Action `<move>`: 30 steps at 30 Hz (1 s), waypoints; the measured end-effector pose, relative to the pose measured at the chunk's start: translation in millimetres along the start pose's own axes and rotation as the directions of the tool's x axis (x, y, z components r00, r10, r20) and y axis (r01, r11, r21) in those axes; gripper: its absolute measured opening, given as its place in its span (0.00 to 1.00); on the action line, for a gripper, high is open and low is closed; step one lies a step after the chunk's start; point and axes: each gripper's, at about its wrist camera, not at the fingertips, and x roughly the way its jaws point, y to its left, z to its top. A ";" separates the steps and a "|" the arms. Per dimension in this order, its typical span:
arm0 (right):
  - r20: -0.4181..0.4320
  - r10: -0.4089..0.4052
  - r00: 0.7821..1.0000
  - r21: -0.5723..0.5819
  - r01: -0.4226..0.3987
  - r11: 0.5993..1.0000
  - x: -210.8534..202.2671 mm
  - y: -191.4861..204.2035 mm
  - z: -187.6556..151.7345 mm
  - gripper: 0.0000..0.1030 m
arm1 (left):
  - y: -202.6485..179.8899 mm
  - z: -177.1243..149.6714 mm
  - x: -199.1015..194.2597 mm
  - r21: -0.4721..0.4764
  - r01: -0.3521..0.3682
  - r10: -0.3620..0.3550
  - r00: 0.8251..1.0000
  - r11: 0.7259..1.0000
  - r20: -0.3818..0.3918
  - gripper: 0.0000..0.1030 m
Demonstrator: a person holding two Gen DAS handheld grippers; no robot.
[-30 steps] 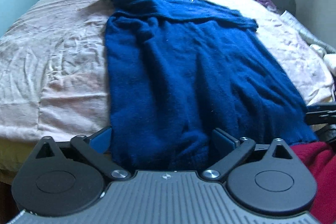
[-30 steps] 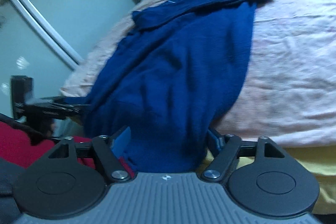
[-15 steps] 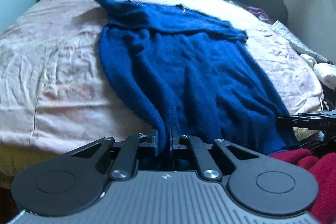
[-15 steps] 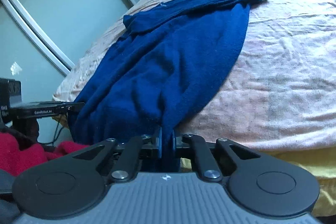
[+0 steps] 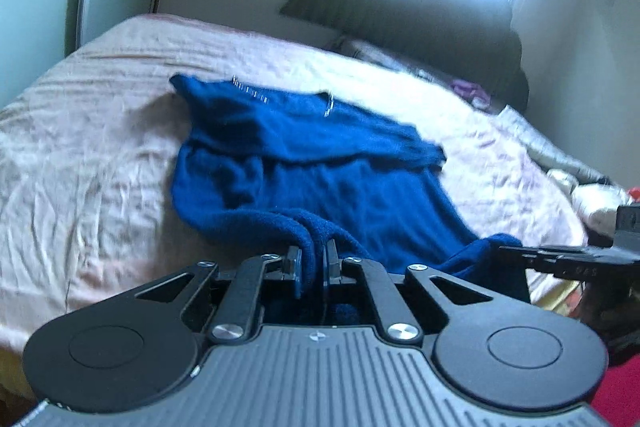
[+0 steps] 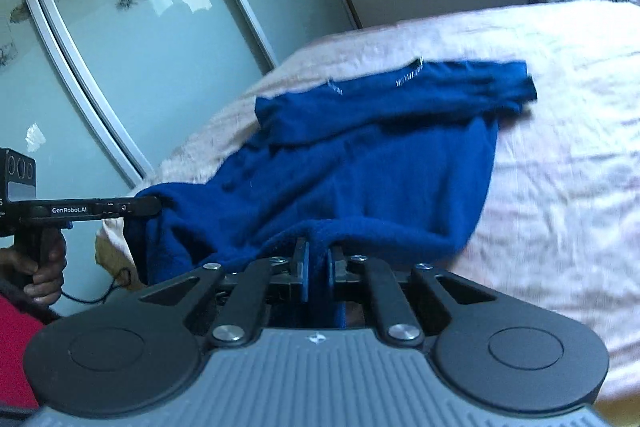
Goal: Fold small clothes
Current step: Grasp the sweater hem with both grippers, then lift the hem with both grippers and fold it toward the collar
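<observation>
Both grippers clamped tight on blue sweater [image 5: 320, 163] near hem, left gripper [image 5: 314, 259] at left corner, right gripper [image 6: 318, 261] at right; body runs lengthwise away across bed [image 5: 80, 155] toward far collar.

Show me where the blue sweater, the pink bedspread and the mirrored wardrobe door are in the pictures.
blue sweater [image 5: 360, 187], left wrist view, middle of its body.
pink bedspread [image 5: 88, 155], left wrist view, bare wrinkled part left of the sweater.
mirrored wardrobe door [image 6: 160, 67], right wrist view, its glass panel.
</observation>
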 end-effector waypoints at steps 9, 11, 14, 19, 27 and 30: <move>0.116 0.003 0.993 0.032 -0.007 0.999 -7.0 -7.7 16.5 0.08 | -0.2 17.2 -1.6 -0.033 0.038 -0.037 0.998 0.999 0.051 0.08; 0.137 -0.001 0.991 0.042 -0.004 0.999 -8.7 -11.2 18.3 0.08 | 0.1 20.3 -2.0 -0.037 0.034 -0.032 0.998 0.999 0.061 0.08; 0.166 -0.009 0.986 0.055 0.000 0.998 -9.5 -14.3 20.4 0.08 | -0.9 25.5 -2.3 -0.042 0.035 -0.032 0.996 0.999 0.081 0.08; 0.222 -0.016 0.975 0.053 0.005 0.999 -8.1 -14.9 27.4 0.08 | -2.6 36.7 -1.6 -0.047 0.032 -0.026 0.992 0.998 0.123 0.08; 0.306 -0.038 0.951 0.035 0.029 0.999 -0.3 -12.8 44.2 0.08 | -6.3 54.2 3.2 -0.054 0.022 -0.012 0.985 0.998 0.173 0.08; 0.323 -0.044 0.945 0.049 0.030 0.998 3.3 -17.0 48.1 0.08 | -4.8 58.8 6.0 -0.072 0.023 -0.009 0.983 0.997 0.185 0.08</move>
